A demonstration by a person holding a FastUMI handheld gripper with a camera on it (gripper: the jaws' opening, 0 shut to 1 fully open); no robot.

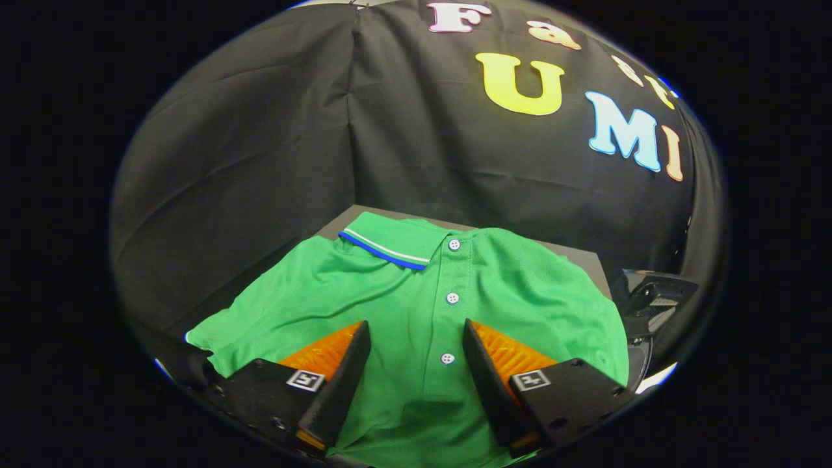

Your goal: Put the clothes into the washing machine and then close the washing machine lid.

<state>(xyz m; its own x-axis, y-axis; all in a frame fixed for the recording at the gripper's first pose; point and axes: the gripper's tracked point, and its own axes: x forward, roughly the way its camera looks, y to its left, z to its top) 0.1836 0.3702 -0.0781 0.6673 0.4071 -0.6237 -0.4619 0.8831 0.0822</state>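
A green polo shirt (pixel 416 305) lies spread flat on a dark tabletop (pixel 578 257), collar away from me. Its collar (pixel 387 246) has a blue and white stripe, and a row of white buttons (pixel 452 298) runs down the placket. My gripper (pixel 416 335) hovers over the shirt's lower chest with its fingers open. The placket and the lowest visible button lie in the gap between the fingers. Neither finger presses on the cloth that I can see.
Black booth cloth hangs close behind the table and to the left. A dark piece of equipment (pixel 653 299) stands just past the table's right edge, beside the shirt's sleeve.
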